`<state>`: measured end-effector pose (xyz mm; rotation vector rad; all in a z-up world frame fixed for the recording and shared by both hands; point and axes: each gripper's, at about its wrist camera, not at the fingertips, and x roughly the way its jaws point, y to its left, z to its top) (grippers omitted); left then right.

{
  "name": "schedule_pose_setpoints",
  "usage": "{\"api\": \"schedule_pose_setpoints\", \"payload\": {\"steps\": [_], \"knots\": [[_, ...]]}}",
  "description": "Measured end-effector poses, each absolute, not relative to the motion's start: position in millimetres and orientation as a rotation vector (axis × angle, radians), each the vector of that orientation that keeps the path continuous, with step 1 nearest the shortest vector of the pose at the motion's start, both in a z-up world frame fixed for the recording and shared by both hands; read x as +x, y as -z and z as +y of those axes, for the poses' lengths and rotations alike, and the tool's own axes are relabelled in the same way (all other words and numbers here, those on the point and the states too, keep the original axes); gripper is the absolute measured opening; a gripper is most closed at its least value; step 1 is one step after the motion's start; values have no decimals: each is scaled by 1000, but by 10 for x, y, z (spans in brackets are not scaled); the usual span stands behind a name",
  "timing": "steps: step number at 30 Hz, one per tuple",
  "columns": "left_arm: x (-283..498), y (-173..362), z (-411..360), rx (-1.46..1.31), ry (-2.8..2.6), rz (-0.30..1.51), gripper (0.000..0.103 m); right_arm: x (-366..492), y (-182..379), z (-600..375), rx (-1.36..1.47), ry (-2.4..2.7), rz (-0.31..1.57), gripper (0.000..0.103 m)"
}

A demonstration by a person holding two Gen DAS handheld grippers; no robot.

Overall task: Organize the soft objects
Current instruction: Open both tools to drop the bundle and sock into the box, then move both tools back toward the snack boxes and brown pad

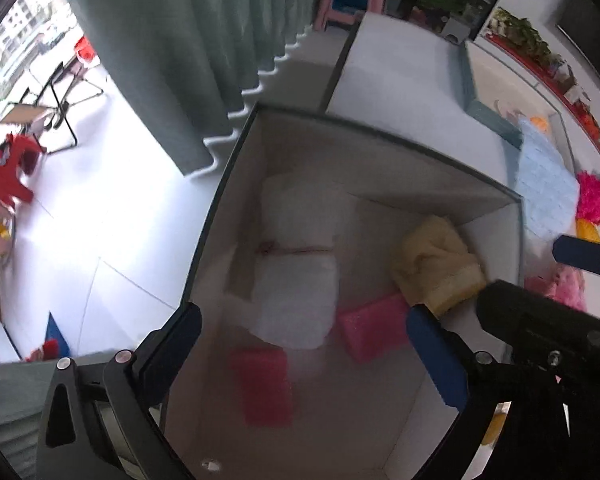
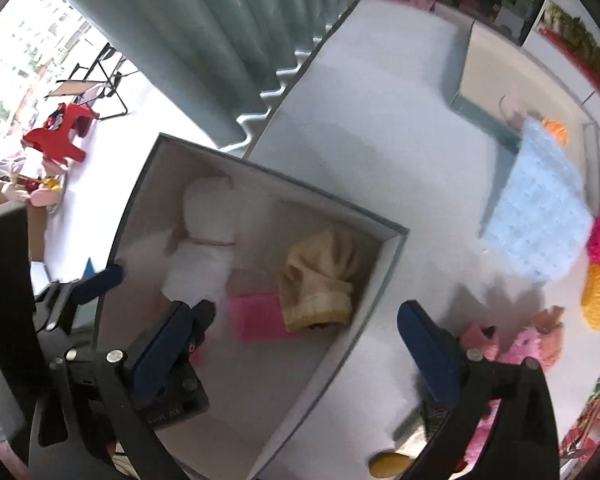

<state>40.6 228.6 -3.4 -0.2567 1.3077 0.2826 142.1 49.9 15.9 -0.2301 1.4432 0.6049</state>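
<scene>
Both grippers, left gripper (image 1: 304, 356) & right gripper (image 2: 300, 344), spread wide, empty; risk: snagging box (image 2: 384, 276) rim, tipping it off table (image 2: 380, 160).

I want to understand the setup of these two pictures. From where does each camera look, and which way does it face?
Left wrist: sits on the left tongs, faces steeply down into the white box; its open fingers and part of the right tongs show.
Right wrist: sits on the right tongs, faces down over the box edge and the table; its open fingers and the left tongs show.
Shared: white box, yellow hat, light blue cloth.
</scene>
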Motion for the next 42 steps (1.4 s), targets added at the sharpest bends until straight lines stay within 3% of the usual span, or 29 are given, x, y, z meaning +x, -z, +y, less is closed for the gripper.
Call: {"api": "schedule_pose_setpoints", "payload": {"steps": [11,25,34,42], "knots": [[111,-46,2066,-221,-260,1349,103,1255,-346,129,-171,-583,1442,103],[-210,5,1408,-179,-135,1433,103,730,101,-1383,-12,-349,1611,103],[-147,-211,602,-87,-60,1411,103,640,299,-2448,97,-182,1658,103],[-295,231,-237,4,-25,1550,103,567,530,-3154,148,-160,1721,103]]}}
